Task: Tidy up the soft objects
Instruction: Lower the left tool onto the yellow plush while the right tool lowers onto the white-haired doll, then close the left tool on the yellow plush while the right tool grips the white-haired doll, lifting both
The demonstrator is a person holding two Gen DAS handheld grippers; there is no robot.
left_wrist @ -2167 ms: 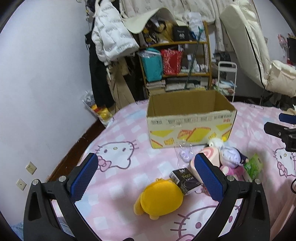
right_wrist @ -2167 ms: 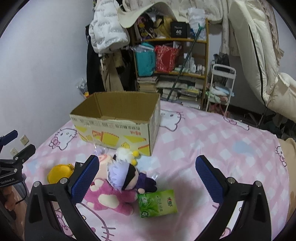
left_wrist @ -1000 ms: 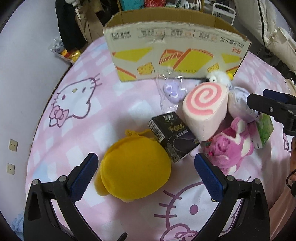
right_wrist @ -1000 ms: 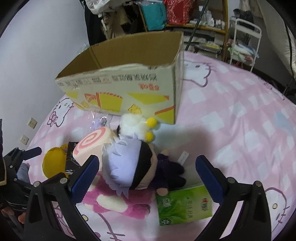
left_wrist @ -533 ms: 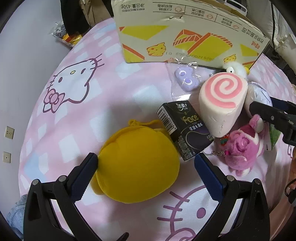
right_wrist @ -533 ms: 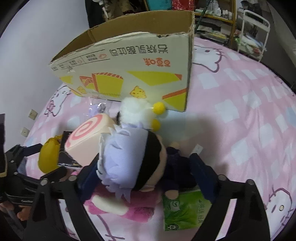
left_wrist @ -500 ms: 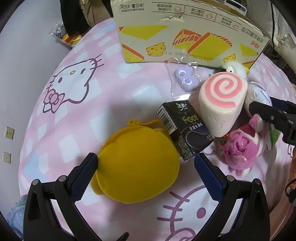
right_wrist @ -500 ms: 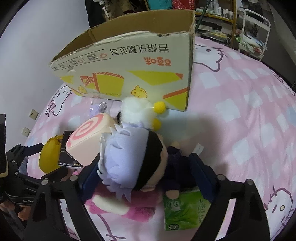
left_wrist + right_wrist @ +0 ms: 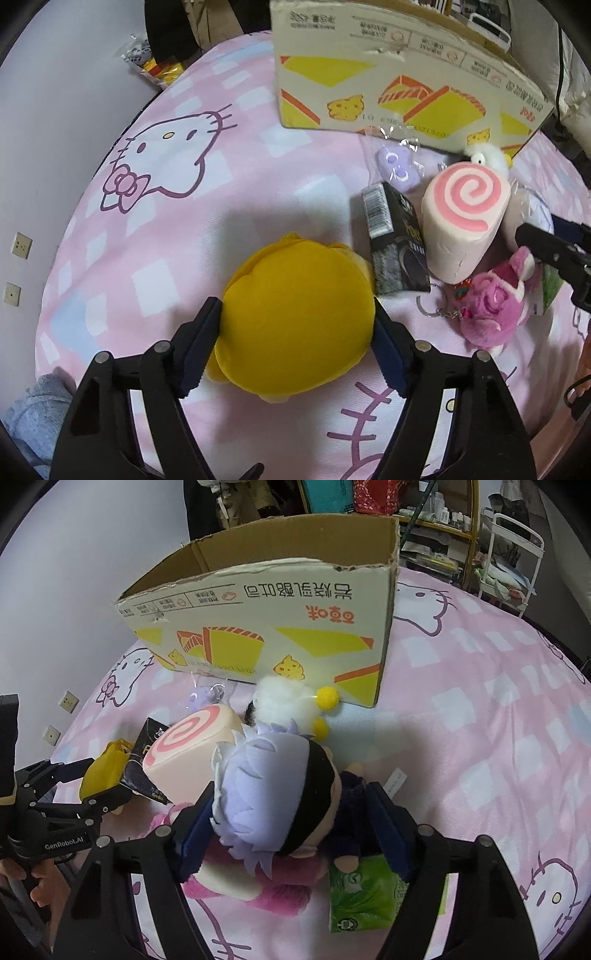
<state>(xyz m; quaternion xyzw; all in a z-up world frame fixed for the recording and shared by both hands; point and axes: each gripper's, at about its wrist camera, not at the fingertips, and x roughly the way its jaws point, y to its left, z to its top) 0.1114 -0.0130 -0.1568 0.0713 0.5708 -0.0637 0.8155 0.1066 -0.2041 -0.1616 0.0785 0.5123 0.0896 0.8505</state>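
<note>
My left gripper (image 9: pixel 297 343) is shut on the yellow plush (image 9: pixel 295 321) lying on the pink bedspread; its blue pads press both sides. My right gripper (image 9: pixel 291 830) is shut on the purple-haired doll (image 9: pixel 273 794), which lies on the pink plush (image 9: pixel 236 882). Beside them lie a swirl-roll cushion (image 9: pixel 463 225), a black tissue pack (image 9: pixel 397 240), a small purple charm (image 9: pixel 397 168), a white fluffy toy (image 9: pixel 284 701) and a green tissue pack (image 9: pixel 369 901). The open cardboard box (image 9: pixel 266 616) stands just behind the pile.
A pink Hello Kitty bedspread (image 9: pixel 498 720) covers the bed. The grey wall (image 9: pixel 55 129) with sockets is at the left. Cluttered shelves (image 9: pixel 436 524) and a white cart (image 9: pixel 513 550) stand beyond the bed.
Both grippers moved down and forward onto the pile. The left jaws closed on the yellow plush; the right jaws closed on the purple-haired doll.
</note>
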